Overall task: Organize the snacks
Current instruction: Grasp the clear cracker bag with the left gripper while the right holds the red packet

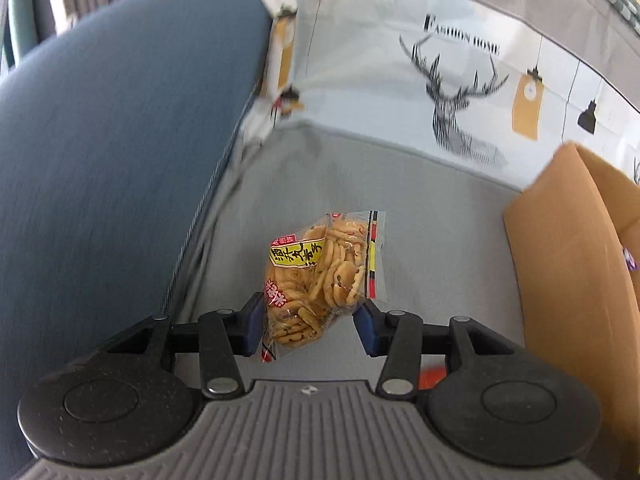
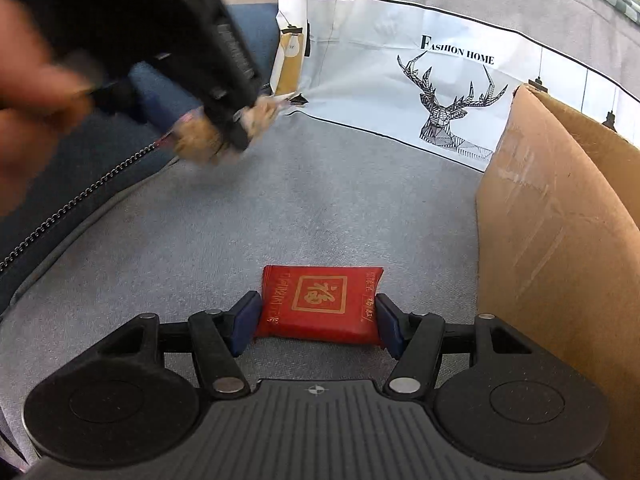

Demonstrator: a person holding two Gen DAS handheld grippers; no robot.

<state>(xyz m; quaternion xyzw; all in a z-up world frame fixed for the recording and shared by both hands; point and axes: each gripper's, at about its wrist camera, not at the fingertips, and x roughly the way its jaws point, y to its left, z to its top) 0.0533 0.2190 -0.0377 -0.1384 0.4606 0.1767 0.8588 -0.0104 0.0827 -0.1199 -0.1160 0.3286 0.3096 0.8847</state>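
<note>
Beside the tall brown cardboard box (image 2: 560, 240), on the grey cloth seat (image 2: 320, 208), two snacks are being picked up at once.

The left hand-held gripper (image 1: 310, 330) is clenched on a clear plastic bag of round golden crackers with a yellow label (image 1: 320, 276). Its blue pads press on the bottom of the bag, one on each side, and the bag sticks up between them. In the right wrist view this bag looks blurry and hangs above the seat, well to the left of the box, so it seems to be lifted already.

The right hand-held gripper (image 2: 316, 326) has its blue pads against both short ends of a flat red packet with a gold square sign (image 2: 320, 304). I think it is gripping the packet. The packet seems to lie on the seat, just left of the box and close to its wall.

Behind the box hangs a white cloth with a black deer drawing (image 2: 440, 92). A blue cushion (image 1: 120, 140) sits far to the left of the box.

How far along? I think both snacks are grabbed but neither is in the box yet. A bit of purple (image 1: 631, 261) peeks out inside the box, maybe a snack already put away, but it is too small to tell. What is left is to carry both over the box wall and let go.
</note>
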